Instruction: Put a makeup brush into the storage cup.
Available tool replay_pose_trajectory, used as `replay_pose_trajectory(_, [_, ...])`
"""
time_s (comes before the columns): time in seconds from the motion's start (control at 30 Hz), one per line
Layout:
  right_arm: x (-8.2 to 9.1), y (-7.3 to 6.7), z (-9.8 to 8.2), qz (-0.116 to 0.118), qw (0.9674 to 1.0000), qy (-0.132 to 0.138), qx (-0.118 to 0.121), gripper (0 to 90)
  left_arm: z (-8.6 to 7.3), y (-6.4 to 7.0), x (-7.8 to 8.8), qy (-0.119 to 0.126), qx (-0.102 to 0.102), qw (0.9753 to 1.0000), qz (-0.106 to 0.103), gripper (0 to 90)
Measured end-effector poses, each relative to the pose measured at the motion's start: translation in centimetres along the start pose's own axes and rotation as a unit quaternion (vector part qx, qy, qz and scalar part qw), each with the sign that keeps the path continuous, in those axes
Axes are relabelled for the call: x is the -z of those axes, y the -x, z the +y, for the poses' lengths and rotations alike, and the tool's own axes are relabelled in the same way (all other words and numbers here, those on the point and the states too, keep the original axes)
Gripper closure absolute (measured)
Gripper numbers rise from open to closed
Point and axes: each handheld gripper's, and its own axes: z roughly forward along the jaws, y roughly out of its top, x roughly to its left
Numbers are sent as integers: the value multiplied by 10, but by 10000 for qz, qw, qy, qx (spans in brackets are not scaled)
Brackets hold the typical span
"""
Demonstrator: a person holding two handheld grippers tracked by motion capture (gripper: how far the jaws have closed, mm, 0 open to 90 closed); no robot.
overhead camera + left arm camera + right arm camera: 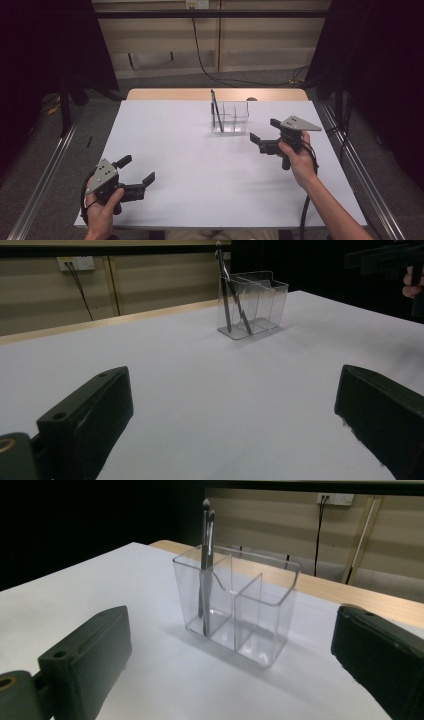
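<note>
A clear plastic holder (230, 117) (252, 302) (235, 607) with three compartments stands on the white table (200, 165), right of centre toward the back. Two dark pens (216, 111) (231, 292) (205, 562) lean upright in its leftmost compartment. My right gripper (264, 132) (225, 660) hovers just right of the holder, jaws wide apart, nothing between them. My left gripper (136, 169) (225, 425) sits low near the front left corner, open and empty, facing the holder from afar. In the left gripper view the right gripper (385, 260) appears blurred at top right.
The white sheet covers most of a wooden table whose far edge (215, 94) shows behind the holder. Metal rails (45, 165) run along both sides on the floor. A black cable (210, 65) hangs down the back wall.
</note>
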Motion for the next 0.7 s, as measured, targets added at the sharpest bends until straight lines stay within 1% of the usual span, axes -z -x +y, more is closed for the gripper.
replay_pose_trajectory(0.07, [8, 3, -5, -76, 10000, 14, -61, 26, 0, 0, 0, 10, 1, 10000, -16, 23])
replay_pose_trajectory(0.17, [17, 7, -13, -185, 9998, 1, -123, 26, 0, 0, 1, 7, 5, 10000, 14, 23])
replay_pose_trajectory(0.33, [36, 9, -17, -248, 9993, 99, -253, 19, 0, 0, 3, 20, -1, 10000, 58, 23])
replay_pose_trajectory(0.47, [50, 8, -25, -266, 9992, 145, -254, 10, -1, 0, 6, 86, 60, 9999, 103, 23])
replay_pose_trajectory(0.53, [56, 6, -30, -315, 9990, 186, -247, 9, -1, -1, 7, 76, 70, 9999, 132, 23])
replay_pose_trajectory(0.6, [62, 6, -33, -286, 9991, 244, -217, 7, -2, 0, 7, 73, 100, 9998, 156, 23])
replay_pose_trajectory(0.7, [71, 3, -36, -329, 9987, 339, -196, 4, -2, 0, 8, 71, 117, 9997, 187, 23])
